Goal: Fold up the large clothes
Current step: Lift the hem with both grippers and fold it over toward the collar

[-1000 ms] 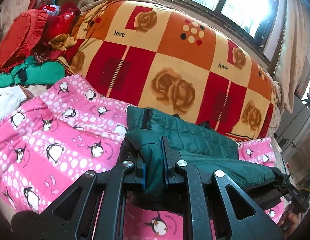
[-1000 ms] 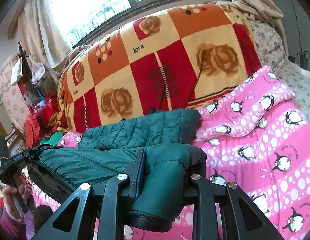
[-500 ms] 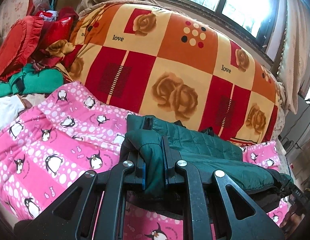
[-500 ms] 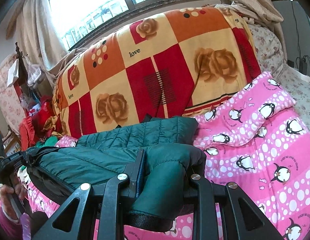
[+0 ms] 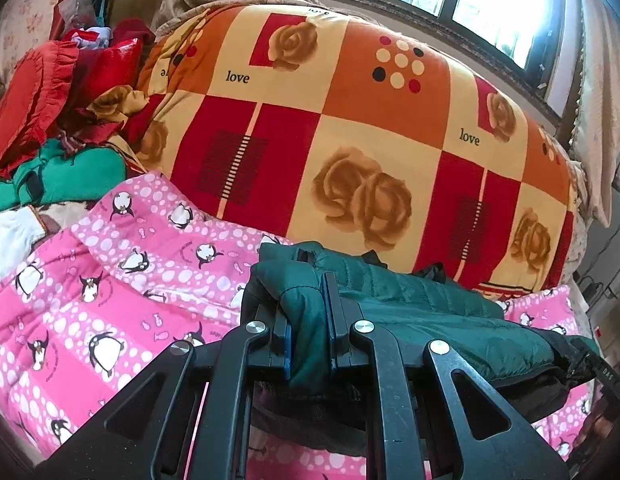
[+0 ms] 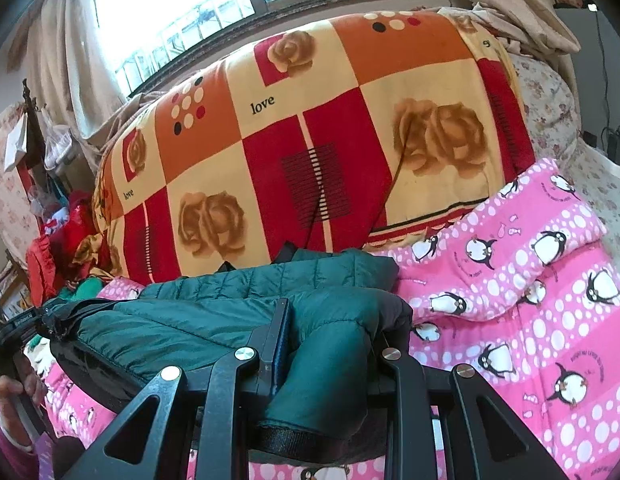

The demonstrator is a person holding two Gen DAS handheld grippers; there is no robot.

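A dark green quilted jacket (image 5: pixel 422 296) lies partly folded on the pink penguin blanket (image 5: pixel 109 280). My left gripper (image 5: pixel 308 320) is shut on one bunched end of the jacket and holds it above the blanket. My right gripper (image 6: pixel 330 344) is shut on the other bunched end of the jacket (image 6: pixel 213 316). The jacket's front layer hangs between the two grippers, over the quilted part that rests on the bed. The right gripper's fingertips are buried in cloth.
A big rolled quilt (image 5: pixel 350 128) with red, orange and cream squares lies behind the jacket under the window. Red and green clothes (image 5: pixel 49 128) are piled at the far left. The penguin blanket (image 6: pixel 530 300) spreads to the right. A person's hand (image 6: pixel 13 396) shows at the lower left.
Both grippers have moved forward toward the rolled quilt with the jacket in them, and the held layer now lies further over the quilted part. Both grips are unchanged.
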